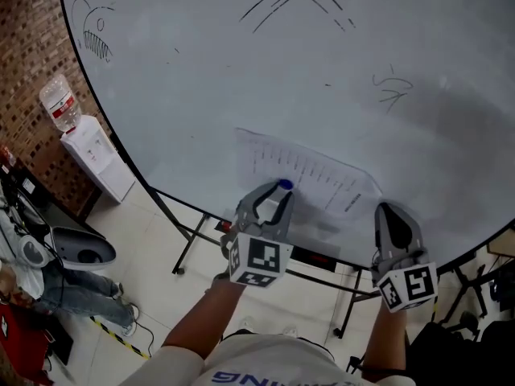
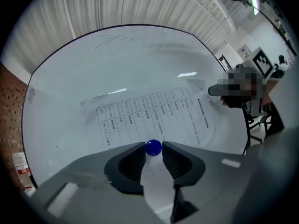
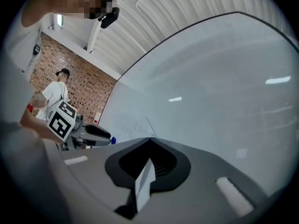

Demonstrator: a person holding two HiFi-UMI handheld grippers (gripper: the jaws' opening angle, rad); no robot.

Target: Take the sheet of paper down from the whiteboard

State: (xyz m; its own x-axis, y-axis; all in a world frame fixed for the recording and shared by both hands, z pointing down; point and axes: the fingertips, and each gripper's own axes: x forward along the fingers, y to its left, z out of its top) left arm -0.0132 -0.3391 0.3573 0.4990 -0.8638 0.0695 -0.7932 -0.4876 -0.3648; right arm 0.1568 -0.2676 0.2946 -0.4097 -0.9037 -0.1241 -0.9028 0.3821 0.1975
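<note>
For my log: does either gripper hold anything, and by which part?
Nothing clearly: left gripper stands open around the blue magnet; right gripper is shut, empty.

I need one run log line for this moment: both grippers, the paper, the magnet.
left gripper: open, blue magnet between tips | right gripper: shut, empty | sheet of paper: on whiteboard, under magnet

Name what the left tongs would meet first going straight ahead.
The left tongs would probably meet the small round blue magnet between their tips, pinning the printed paper sheet; depth is unclear.
</note>
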